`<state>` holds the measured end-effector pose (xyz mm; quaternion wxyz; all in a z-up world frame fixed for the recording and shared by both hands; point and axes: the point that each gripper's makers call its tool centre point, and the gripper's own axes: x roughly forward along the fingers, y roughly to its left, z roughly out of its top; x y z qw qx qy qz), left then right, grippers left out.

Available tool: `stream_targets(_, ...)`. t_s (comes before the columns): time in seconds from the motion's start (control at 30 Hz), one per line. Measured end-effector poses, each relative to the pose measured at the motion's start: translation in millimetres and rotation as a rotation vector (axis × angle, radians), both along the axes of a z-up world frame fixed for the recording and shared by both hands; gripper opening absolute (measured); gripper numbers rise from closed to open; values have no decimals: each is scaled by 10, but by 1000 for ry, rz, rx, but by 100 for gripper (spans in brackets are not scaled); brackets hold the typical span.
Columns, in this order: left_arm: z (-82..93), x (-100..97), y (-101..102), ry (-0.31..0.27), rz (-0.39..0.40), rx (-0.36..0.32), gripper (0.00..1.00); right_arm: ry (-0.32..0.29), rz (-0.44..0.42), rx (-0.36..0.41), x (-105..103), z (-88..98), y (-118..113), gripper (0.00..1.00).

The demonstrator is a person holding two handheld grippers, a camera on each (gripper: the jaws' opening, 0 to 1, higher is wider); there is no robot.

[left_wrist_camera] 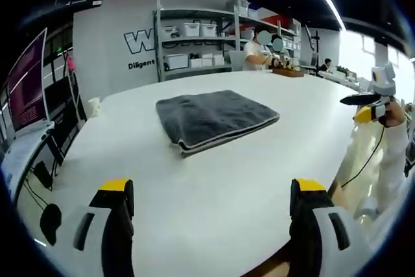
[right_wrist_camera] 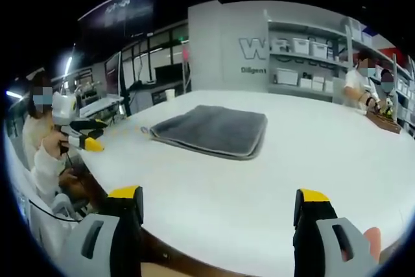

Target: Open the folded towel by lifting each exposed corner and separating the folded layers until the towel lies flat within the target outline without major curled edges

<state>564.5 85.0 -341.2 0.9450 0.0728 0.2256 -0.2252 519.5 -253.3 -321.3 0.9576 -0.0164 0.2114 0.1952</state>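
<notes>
In the left gripper view, a monitor (left_wrist_camera: pixel 26 85) with a pinkish screen stands at nine o'clock beside the white table (left_wrist_camera: pixel 214 186). The left gripper (left_wrist_camera: pixel 212 189) rises from six o'clock with its yellow-tipped jaws set wide apart, holding nothing and hovering over bare tabletop. Just above centre, toward twelve o'clock, lies the folded towel (left_wrist_camera: pixel 217 118), dark grey, flat on the table, its stacked layers and pale edging showing along the near edge. Behind it a grey shelf unit (left_wrist_camera: pixel 201 47) holds white bins, and two people (left_wrist_camera: pixel 262 53) work at the far end of the table. At three o'clock the right gripper (left_wrist_camera: pixel 369 105) comes in from the side, held in a white-sleeved hand off the table's edge, well apart from the towel.

In the right gripper view, the left gripper (right_wrist_camera: pixel 84 135) shows at nine o'clock, held by a person in white beside the table (right_wrist_camera: pixel 259 199); whether those jaws are apart cannot be told here. The right gripper (right_wrist_camera: pixel 220 199) rises from six o'clock, jaws wide and empty, above the near table edge. The towel (right_wrist_camera: pixel 214 131) lies toward twelve o'clock, just above centre, folded and untouched. The shelf unit (right_wrist_camera: pixel 311 63) stands at one o'clock, with the two people (right_wrist_camera: pixel 363 85) at two o'clock.
</notes>
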Motion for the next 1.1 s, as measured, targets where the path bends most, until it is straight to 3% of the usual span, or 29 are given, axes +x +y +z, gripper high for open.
stream_targets(0.4,-38,112,-300,-9,-46,-7,99,-1,-5,5,-14,1,-24,97)
stream_targets(0.63,-197,270,-505,-12,-95,64,99,-4,-4,9,-20,10,-32,97)
stream_targets(0.83,-241,426,-763,-35,-159,110,97,-6,-7,13,-19,23,-43,97)
stream_targets(0.97,-239,631,-864,-99,-176,166,95,-9,-8,15,-19,34,-49,96)
stream_targets(1.1,-275,777,-1015,-71,-197,141,95,-10,-10,15,-25,38,-51,96)
